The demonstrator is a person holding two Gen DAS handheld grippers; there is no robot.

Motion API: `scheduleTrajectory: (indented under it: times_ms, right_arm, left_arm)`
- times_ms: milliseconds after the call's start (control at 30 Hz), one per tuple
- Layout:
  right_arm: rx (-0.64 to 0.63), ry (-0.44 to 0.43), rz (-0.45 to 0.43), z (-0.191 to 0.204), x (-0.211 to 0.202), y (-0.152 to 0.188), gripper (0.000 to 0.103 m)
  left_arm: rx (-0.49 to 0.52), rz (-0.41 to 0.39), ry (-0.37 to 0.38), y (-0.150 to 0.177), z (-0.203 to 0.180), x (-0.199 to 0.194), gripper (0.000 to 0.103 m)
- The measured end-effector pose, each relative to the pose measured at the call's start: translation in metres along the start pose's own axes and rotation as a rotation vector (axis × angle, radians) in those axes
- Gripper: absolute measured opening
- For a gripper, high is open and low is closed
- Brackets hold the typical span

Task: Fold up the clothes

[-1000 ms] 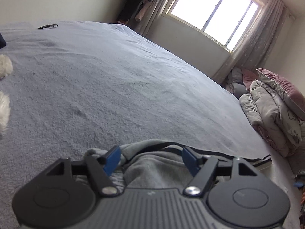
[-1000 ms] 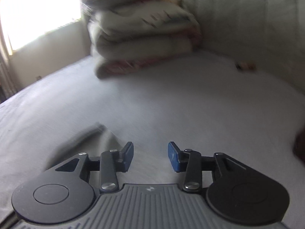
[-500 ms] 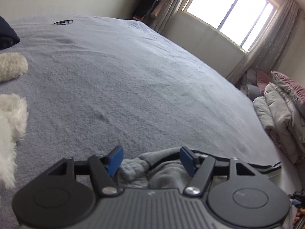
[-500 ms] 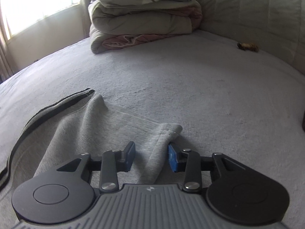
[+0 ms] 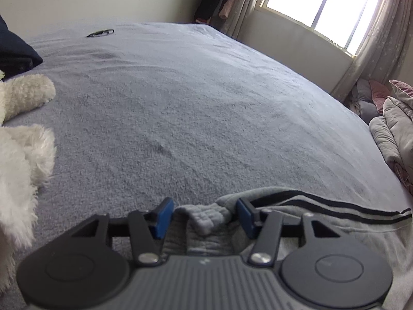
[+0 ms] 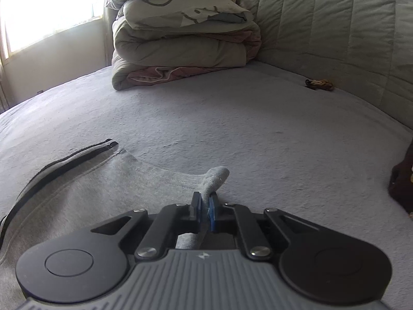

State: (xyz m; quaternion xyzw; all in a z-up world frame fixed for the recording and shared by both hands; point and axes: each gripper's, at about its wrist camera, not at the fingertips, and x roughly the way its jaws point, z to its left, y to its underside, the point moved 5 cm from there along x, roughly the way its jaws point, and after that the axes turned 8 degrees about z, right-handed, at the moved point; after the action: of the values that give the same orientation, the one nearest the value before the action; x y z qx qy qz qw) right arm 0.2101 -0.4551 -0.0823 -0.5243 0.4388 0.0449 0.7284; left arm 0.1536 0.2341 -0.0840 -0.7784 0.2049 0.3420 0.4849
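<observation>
We see right gripper point(image 6: 204, 208) pinching grey sweatpants point(image 6: 90, 188) corner; left gripper point(image 5: 204, 218) closing, waistband point(image 5: 204, 218) between jaws, untouched.

No readable text, brand name, number or sign anywhere in either view. Only mark: a small pale emblem (a logo shape, no letters) on the ribbed grey housing of the right gripper point(image 6: 204, 210), and a fainter one in the same spot on the left gripper point(image 5: 204, 218), too small to make out. The folded bedding point(image 6: 180, 38) carries a printed pattern, outlines only, no lettering legible.
</observation>
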Motion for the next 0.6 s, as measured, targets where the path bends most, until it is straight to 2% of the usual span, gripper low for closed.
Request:
scheduleTrajectory:
  times_ms: [33, 67, 100, 133, 233, 333, 400, 467, 533, 600]
  right_arm:
    - [-0.005, 0.001, -0.001, -0.002, -0.001, 0.001, 0.007]
    - [-0.01, 0.002, -0.003, -0.003, -0.002, 0.001, 0.007]
    - [-0.015, 0.004, -0.005, -0.005, -0.003, 0.002, 0.007]
    - [-0.021, 0.006, -0.013, -0.006, -0.005, 0.002, 0.006]
    - [-0.037, 0.005, -0.023, -0.01, -0.006, 0.002, 0.006]
    - [-0.086, 0.027, 0.016, -0.009, 0.005, 0.007, 0.006]
    - [-0.104, 0.026, 0.043, -0.009, 0.011, 0.013, 0.007]
    - [-0.083, 0.013, 0.028, -0.013, 0.007, 0.013, 0.013]
    - [-0.047, -0.012, 0.024, -0.018, 0.0, 0.011, 0.024]
    - [-0.045, -0.034, 0.002, -0.021, -0.011, 0.012, 0.034]
  left_arm:
    - [0.008, -0.029, -0.01, 0.0, -0.003, -0.003, 0.041]
    - [0.017, -0.061, -0.024, -0.001, -0.006, -0.005, 0.015]
    - [0.033, -0.108, -0.07, -0.003, -0.008, -0.011, 0.011]
    - [0.046, -0.151, -0.111, -0.004, -0.009, -0.017, 0.011]
    - [0.033, -0.162, -0.107, -0.006, -0.006, -0.018, 0.011]
    - [0.041, -0.12, -0.131, -0.001, -0.004, -0.006, 0.014]
    - [0.05, -0.115, -0.132, -0.004, -0.005, -0.008, 0.023]
    - [0.042, -0.133, -0.131, -0.007, -0.005, -0.015, 0.024]
    - [0.037, -0.152, -0.113, -0.009, -0.009, -0.026, 0.029]
    - [0.054, -0.181, -0.068, -0.008, -0.021, -0.038, 0.039]
